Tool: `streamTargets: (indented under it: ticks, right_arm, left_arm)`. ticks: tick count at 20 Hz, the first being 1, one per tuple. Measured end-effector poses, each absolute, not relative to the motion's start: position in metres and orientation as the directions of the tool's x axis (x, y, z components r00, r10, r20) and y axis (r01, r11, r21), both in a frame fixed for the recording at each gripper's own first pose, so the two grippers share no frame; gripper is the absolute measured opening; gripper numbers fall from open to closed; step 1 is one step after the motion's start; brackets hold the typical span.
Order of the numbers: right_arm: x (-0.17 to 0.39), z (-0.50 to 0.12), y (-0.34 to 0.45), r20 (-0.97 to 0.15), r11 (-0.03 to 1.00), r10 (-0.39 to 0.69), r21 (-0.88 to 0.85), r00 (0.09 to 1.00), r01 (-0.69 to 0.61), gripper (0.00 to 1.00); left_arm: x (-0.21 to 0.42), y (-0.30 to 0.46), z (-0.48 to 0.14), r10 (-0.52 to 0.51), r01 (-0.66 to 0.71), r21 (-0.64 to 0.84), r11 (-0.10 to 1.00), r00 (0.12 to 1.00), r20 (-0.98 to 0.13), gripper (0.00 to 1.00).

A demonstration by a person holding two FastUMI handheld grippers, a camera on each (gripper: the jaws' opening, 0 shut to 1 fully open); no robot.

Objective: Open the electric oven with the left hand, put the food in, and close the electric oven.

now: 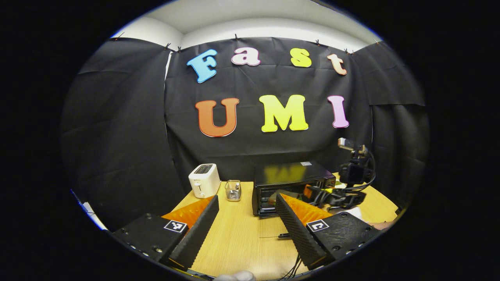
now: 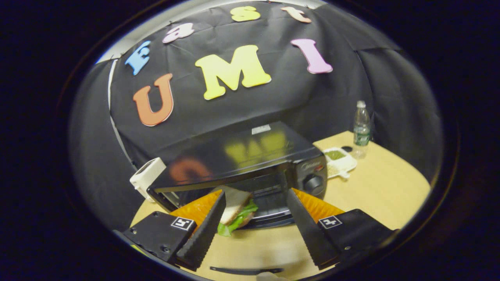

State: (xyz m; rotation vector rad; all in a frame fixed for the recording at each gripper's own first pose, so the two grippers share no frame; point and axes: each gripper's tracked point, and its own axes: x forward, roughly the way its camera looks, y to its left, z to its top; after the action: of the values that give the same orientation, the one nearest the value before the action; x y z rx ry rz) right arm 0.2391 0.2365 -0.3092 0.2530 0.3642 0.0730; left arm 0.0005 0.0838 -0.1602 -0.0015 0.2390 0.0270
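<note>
The left gripper (image 1: 247, 201) is held wide open above the wooden table (image 1: 242, 238), with nothing between its fingers. Beyond it, the black electric oven (image 1: 291, 183) is seen with its door down, flanked by a white toaster (image 1: 204, 180) and a small wire basket (image 1: 233, 190). In the right gripper view, the right gripper (image 2: 256, 195) is spread wide just before the oven's mouth; a sandwich (image 2: 236, 210) leans against its left finger (image 2: 207, 230), the other finger being apart from it. A water bottle (image 2: 361, 128) and a white tray (image 2: 339, 160) stand to the oven's right.
</note>
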Motion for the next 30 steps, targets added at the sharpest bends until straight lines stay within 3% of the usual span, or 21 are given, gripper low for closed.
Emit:
streamTargets:
  ticks: [4, 8, 9, 10, 14, 23, 30]
  right_arm:
    - [0.2, -0.241, 0.179, -0.264, 0.991, 0.104, 0.112, 0.959, -0.076, 1.0]
    - [0.156, -0.183, 0.127, -0.191, 0.993, 0.099, 0.08, 0.977, -0.085, 1.0]
    - [0.145, -0.174, 0.112, -0.182, 0.995, 0.083, 0.076, 0.98, -0.07, 0.9]
    - [0.133, -0.163, 0.098, -0.168, 0.995, 0.077, 0.078, 0.983, -0.064, 1.0]
    - [0.098, -0.137, 0.056, -0.163, 0.997, 0.057, 0.065, 0.985, -0.047, 1.0]
    - [0.042, -0.106, -0.032, -0.177, 0.996, -0.052, 0.056, 0.983, 0.063, 1.0]
    - [0.027, -0.117, -0.067, -0.226, 0.99, -0.128, 0.026, 0.966, 0.137, 1.0]
  left_arm:
    - [-0.001, 0.082, -0.179, 0.047, -0.049, -0.002, 0.999, 0.968, -0.245, 0.95]
    - [0.001, 0.071, -0.218, 0.059, -0.061, 0.003, 0.998, 0.954, -0.294, 0.96]
    - [0.003, 0.065, -0.229, 0.057, -0.056, 0.013, 0.998, 0.951, -0.305, 0.95]
    - [0.004, 0.058, -0.236, 0.051, -0.046, 0.025, 0.999, 0.95, -0.308, 0.96]
    - [0.009, 0.015, -0.272, -0.001, 0.002, 0.002, 1.0, 0.939, -0.343, 0.95]
    - [0.03, -0.047, -0.363, -0.079, 0.061, -0.055, 0.997, 0.882, -0.465, 0.96]
    - [0.041, -0.077, -0.421, -0.118, 0.094, -0.072, 0.993, 0.833, -0.541, 0.96]
